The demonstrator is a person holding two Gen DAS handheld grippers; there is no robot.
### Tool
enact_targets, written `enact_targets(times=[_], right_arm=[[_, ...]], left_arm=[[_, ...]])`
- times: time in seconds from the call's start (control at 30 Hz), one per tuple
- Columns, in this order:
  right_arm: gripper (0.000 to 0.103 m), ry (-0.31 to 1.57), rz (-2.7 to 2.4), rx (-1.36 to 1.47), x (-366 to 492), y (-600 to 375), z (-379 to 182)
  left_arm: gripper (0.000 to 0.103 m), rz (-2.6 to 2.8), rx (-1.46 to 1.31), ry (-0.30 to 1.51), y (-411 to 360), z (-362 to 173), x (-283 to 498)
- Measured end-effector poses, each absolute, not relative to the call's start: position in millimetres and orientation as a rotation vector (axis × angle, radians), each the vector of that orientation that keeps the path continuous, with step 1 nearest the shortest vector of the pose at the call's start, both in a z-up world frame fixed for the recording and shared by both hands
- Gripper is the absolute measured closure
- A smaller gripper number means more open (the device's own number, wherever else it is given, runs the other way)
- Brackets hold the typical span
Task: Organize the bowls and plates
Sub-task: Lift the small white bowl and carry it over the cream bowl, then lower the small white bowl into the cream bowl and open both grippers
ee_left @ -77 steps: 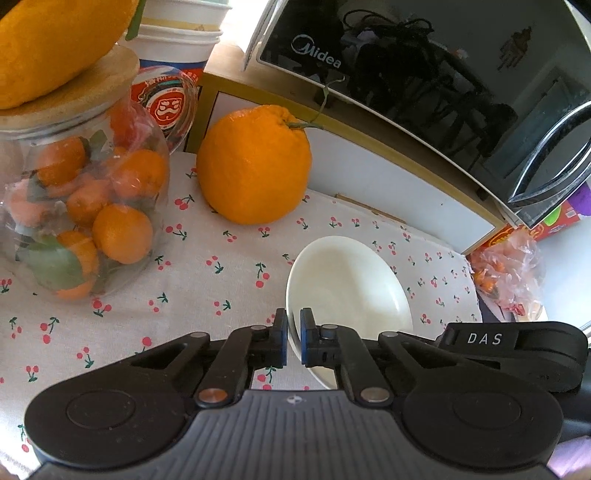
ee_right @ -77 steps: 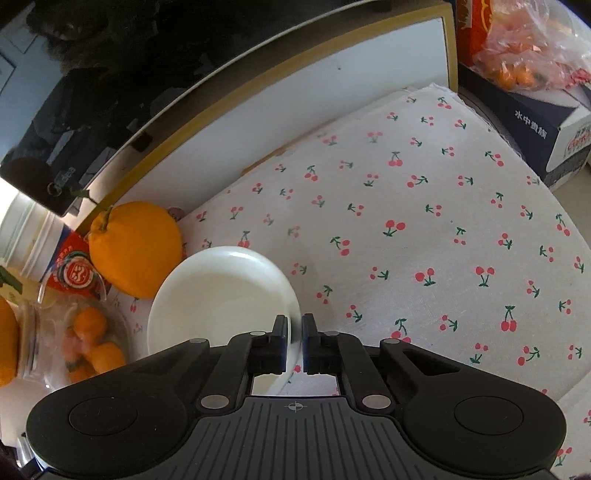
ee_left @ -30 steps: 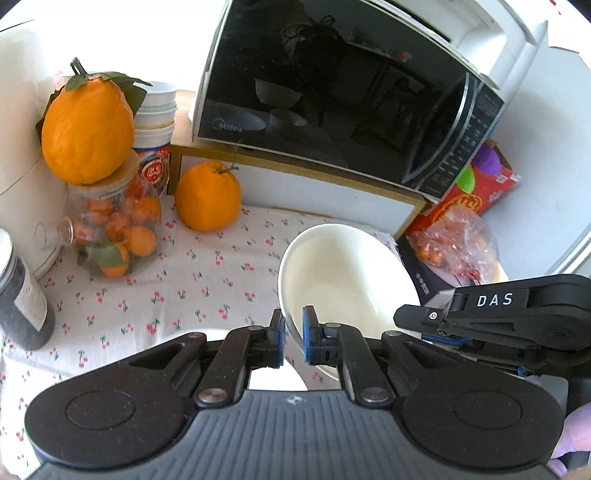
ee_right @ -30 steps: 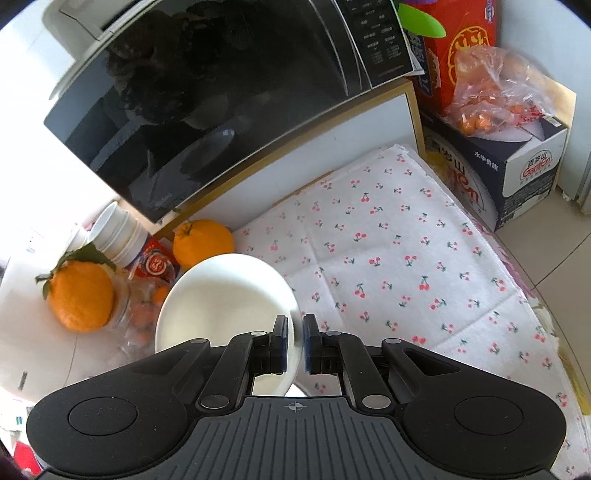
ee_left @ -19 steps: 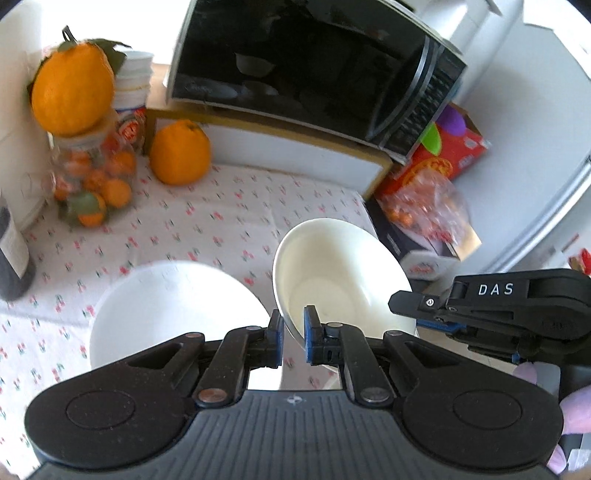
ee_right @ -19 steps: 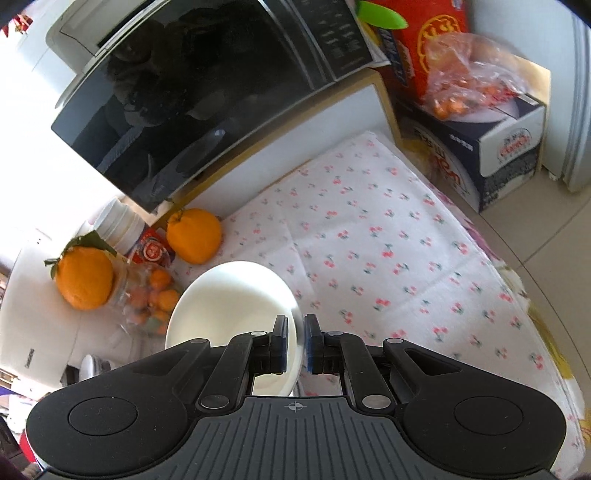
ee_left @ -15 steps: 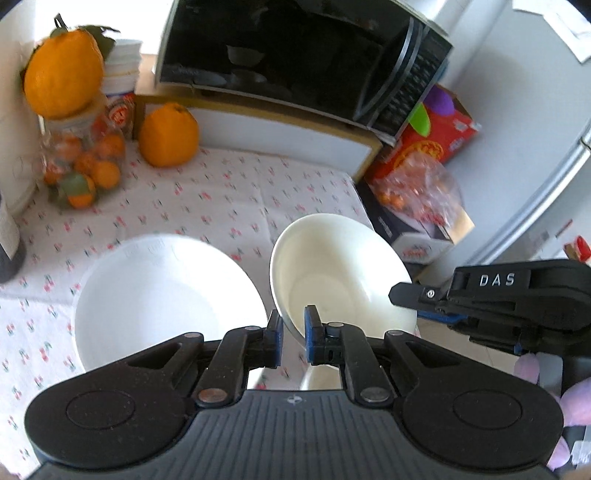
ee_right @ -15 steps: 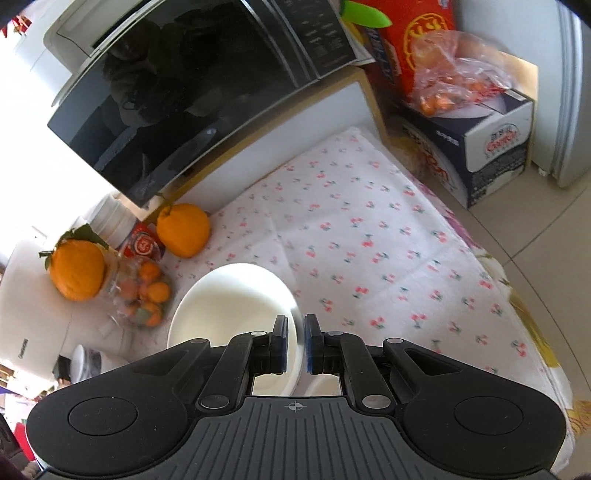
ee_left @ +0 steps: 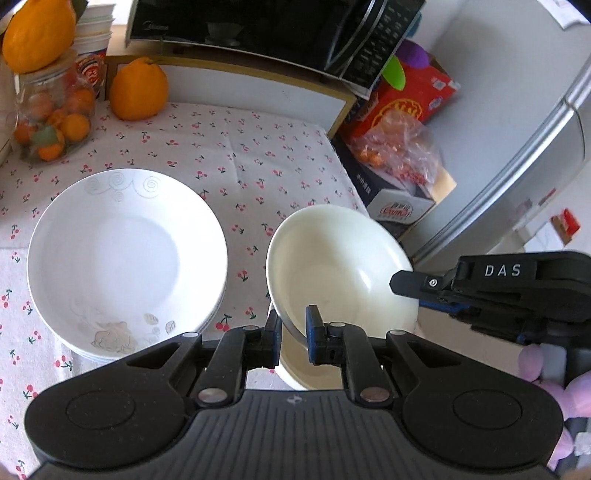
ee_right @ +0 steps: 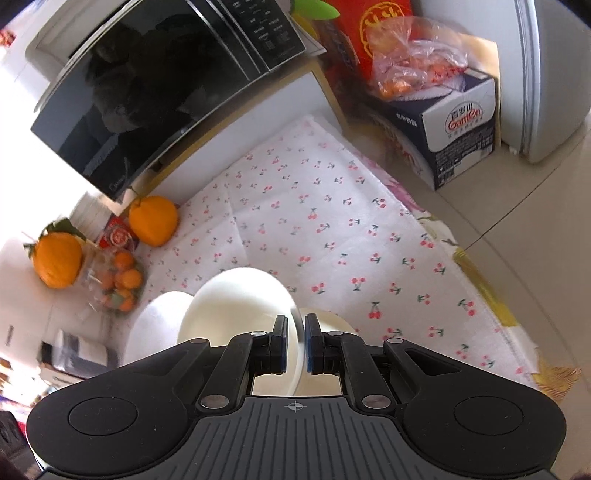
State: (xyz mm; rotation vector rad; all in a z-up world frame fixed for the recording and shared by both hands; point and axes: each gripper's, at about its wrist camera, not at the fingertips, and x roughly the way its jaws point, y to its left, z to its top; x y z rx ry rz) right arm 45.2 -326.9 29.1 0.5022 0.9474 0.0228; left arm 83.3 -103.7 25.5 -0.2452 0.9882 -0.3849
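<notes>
Cream bowl [ee_left: 338,266] — tilted, raised above the cherry-print cloth [ee_left: 236,147], its rim clamped by both the left gripper [ee_left: 293,332] and right gripper [ee_right: 295,341], just right of the stacked white plates [ee_left: 125,254]. A second bowl [ee_right: 328,321] sits beneath it. Beyond the plates — a large orange [ee_left: 138,88], jar of small oranges [ee_left: 51,122], microwave [ee_left: 258,29].

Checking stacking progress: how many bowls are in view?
2. One bowl is held tilted, its rim pinched by the left gripper and right gripper; a second bowl sits below it. Others may be hidden underneath.
</notes>
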Motion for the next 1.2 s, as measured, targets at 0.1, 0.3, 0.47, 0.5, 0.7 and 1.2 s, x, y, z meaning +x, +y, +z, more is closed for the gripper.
enact_targets(times=[0.1, 0.3, 0.47, 0.5, 0.7, 1.2], right_arm=[[0.092, 0.963, 0.025, 0.476, 45, -327, 26], [0.092, 1.006, 0.021, 0.454, 46, -330, 18], [0.092, 1.037, 0.013, 0.427, 46, -329, 11], [0.091, 1.042, 0.013, 0.423, 47, -328, 10], [0.089, 1.067, 0.013, 0.413, 48, -327, 3], [0.089, 1.074, 0.017, 0.391, 50, -324, 0]], left_arm=[[0.09, -0.386, -0.236, 1.007, -107, 21, 84], [0.089, -0.388, -0.208, 1.037, -112, 14, 83], [0.086, -0.385, -0.179, 1.055, -117, 9, 81], [0.086, -0.384, -0.169, 1.052, -118, 9, 80], [0.086, -0.383, -0.15, 1.047, -119, 10, 79], [0.085, -0.379, -0.093, 1.022, -124, 9, 76]])
